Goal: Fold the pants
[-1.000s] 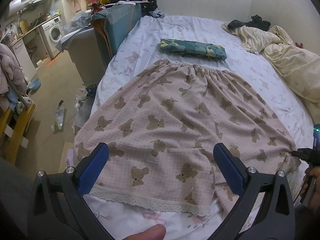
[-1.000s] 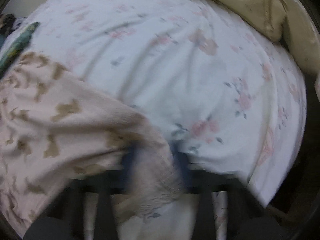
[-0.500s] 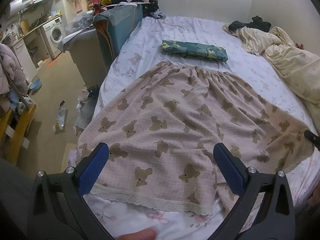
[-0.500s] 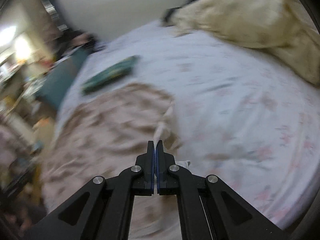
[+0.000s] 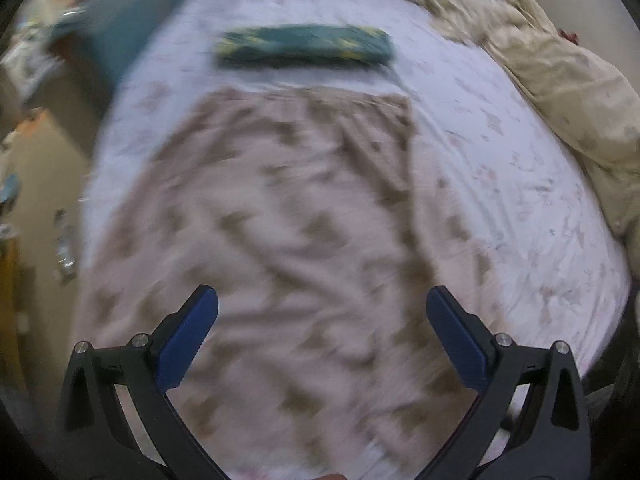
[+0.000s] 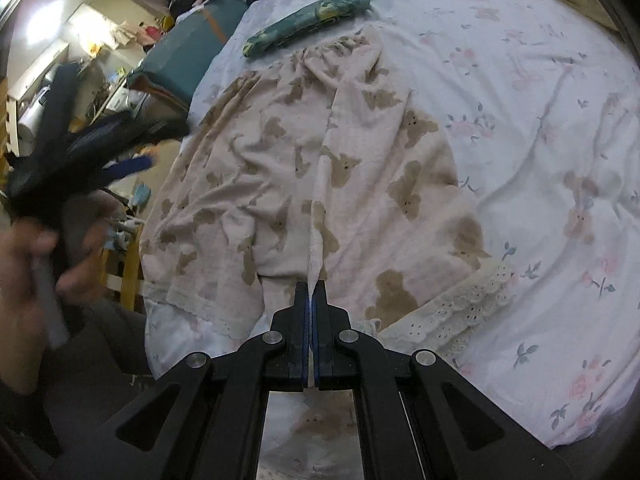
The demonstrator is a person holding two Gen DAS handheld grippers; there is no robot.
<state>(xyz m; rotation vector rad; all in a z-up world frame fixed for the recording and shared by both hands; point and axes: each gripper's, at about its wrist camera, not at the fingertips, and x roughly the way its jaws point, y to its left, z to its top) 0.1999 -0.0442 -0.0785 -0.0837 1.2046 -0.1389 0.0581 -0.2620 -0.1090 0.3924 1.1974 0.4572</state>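
Observation:
Pink bear-print pants (image 6: 360, 152) lie on the bed, waistband at the far end, lace hems near me. My right gripper (image 6: 311, 286) is shut on an edge of the pants and holds a raised ridge of cloth that runs back toward the waistband. The right leg with its lace hem (image 6: 452, 312) drapes off that ridge. In the blurred left wrist view my left gripper (image 5: 322, 300) hangs open over the pants (image 5: 280, 220), with nothing between its fingers. The right wrist view shows that left gripper (image 6: 112, 148) as a blur at the left, held by a hand (image 6: 32, 248).
A folded teal patterned garment (image 5: 304, 46) lies just beyond the waistband. A cream blanket (image 5: 560, 80) is heaped along the right of the floral sheet (image 6: 540, 120). A teal box (image 6: 188, 48) and room clutter stand off the bed's left side.
The right gripper, still shut on the cloth, has carried the right leg's edge in toward the middle, so the pants look narrower. The left gripper has swung forward over the pants, still open.

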